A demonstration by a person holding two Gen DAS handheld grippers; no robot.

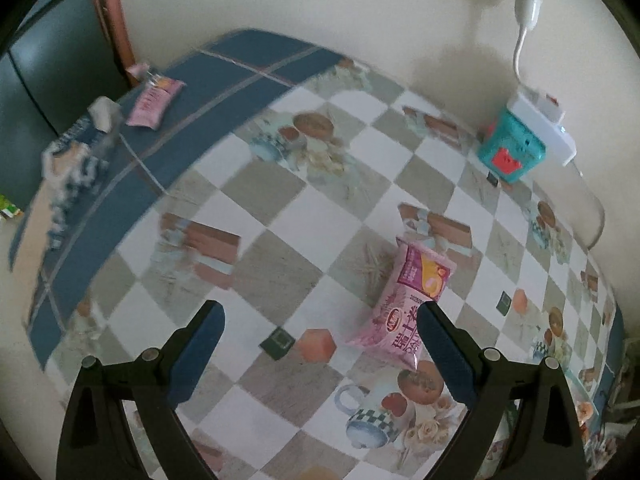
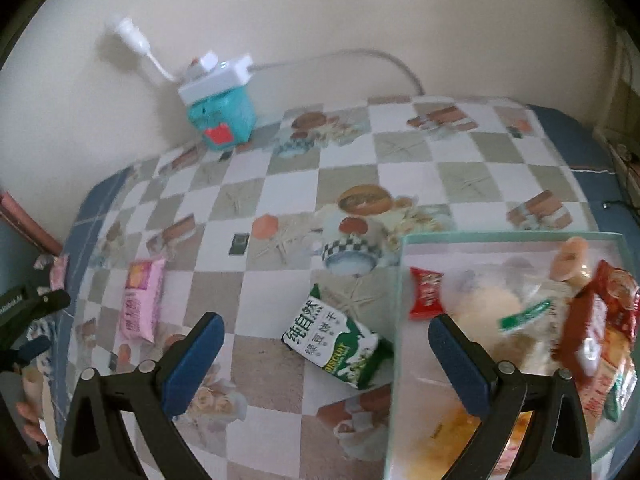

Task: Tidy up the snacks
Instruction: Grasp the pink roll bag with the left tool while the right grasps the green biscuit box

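A pink snack packet [image 1: 404, 306] lies on the checkered table, just ahead of my left gripper's right finger. My left gripper [image 1: 320, 316] is open and empty above the table. The same pink packet shows in the right wrist view [image 2: 142, 300] at the left. A green biscuit packet [image 2: 340, 342] lies between the fingers of my right gripper [image 2: 322, 328], which is open and empty. A clear glass tray [image 2: 402, 280] at the right holds several snacks, among them a small red packet [image 2: 426, 292]. The left gripper shows at the left edge [image 2: 28, 320].
A teal toy box [image 1: 512, 152] with a white power strip [image 1: 540, 120] on top stands by the wall; it also shows in the right wrist view [image 2: 224, 120]. A second pink packet [image 1: 154, 102] and a blue-white wrapper [image 1: 72, 156] lie at the table's far left edge.
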